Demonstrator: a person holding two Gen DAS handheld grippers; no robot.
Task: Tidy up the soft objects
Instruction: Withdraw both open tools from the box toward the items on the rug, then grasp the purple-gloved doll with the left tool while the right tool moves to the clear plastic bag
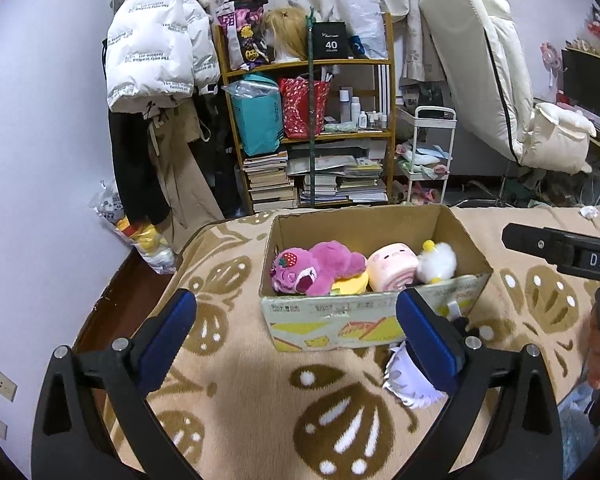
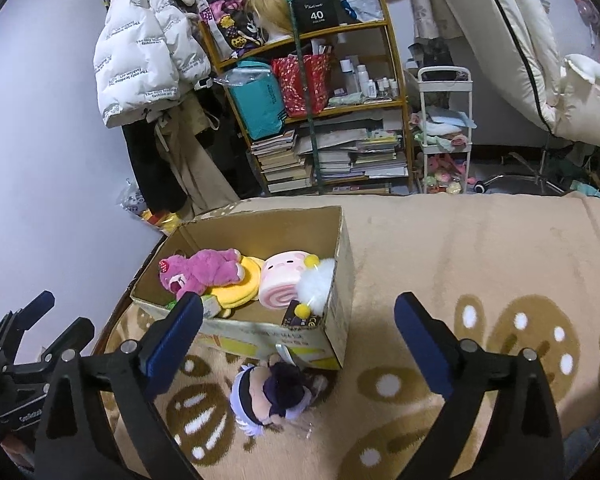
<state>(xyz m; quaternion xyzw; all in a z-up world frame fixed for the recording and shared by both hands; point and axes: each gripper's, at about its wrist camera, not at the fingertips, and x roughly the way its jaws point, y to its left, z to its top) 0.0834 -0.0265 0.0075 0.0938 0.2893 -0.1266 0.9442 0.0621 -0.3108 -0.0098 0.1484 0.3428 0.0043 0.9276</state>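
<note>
Both tongs stand wide open and empty. Left tongs [image 1: 296, 332] hover over the patterned blanket [image 1: 240, 400], aimed down toward the near wall of the cardboard box [image 1: 332, 320]. Right tongs [image 2: 298, 338] hover to the right of the box, above the same blanket.

Box: open top, long axis running left to right in the left wrist view, sitting on the blanket near its left edge.

Contents, left to right:
- Pink strawberry bear plush [image 1: 312, 268], lying on its side, long axis along the box length, head at the left end, face toward the camera.
- Yellow plush [image 1: 352, 284], flat, partly under the bear.
- Pink roll-cake plush [image 1: 392, 270], a cylinder on its side, spiral end facing the near wall.
- White fluffy plush [image 1: 438, 262] with yellow pompoms, against the right wall.

Outside the box: a small doll with dark hair and a lavender band [image 2: 274, 396], lying on the blanket just beside the near wall, top of its head toward the right camera. Whether it touches the box cannot be told.

Background: wooden shelf [image 1: 308, 132] with books and bags.
</note>
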